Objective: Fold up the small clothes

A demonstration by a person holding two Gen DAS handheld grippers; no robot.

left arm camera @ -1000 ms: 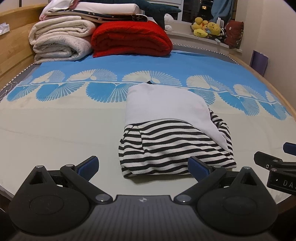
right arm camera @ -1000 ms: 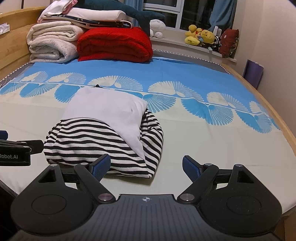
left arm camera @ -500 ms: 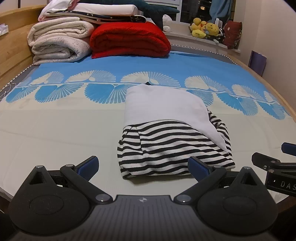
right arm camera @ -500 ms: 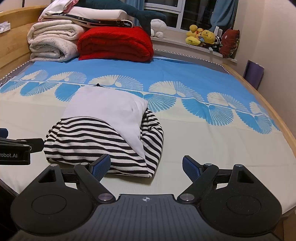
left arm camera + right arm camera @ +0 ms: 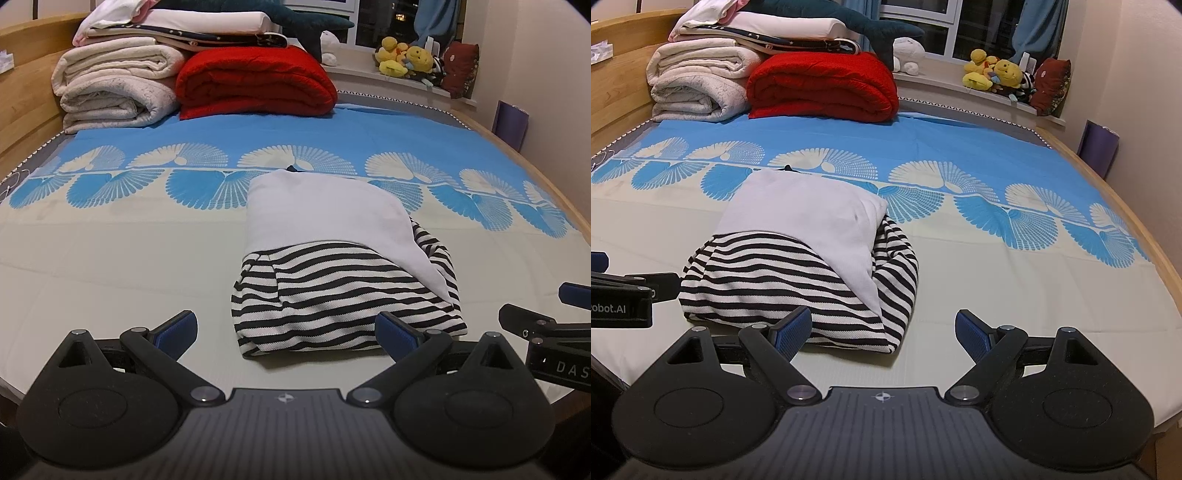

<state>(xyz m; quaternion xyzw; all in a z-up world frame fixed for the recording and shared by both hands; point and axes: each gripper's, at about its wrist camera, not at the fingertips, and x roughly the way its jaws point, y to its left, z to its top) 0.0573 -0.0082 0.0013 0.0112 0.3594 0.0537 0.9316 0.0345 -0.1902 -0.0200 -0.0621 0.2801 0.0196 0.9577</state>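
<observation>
A small garment [image 5: 332, 258] [image 5: 798, 258], white on top and black-and-white striped below, lies folded into a compact bundle on the bed. My left gripper [image 5: 286, 328] hovers just in front of its near edge, jaws wide apart and nothing between them. My right gripper [image 5: 882, 332] is open too, at the bundle's near right corner, with its left fingertip [image 5: 792, 330] over the striped hem. Each gripper shows at the edge of the other's view: the right gripper [image 5: 554, 332] and the left gripper [image 5: 624, 291].
The bed sheet [image 5: 110, 258] is cream near me and blue with fan patterns farther off. Rolled white blankets [image 5: 110, 92] and a red blanket [image 5: 255, 81] are stacked at the headboard end. Plush toys [image 5: 997, 74] sit on the windowsill. A wooden frame [image 5: 1145, 240] runs along the right edge.
</observation>
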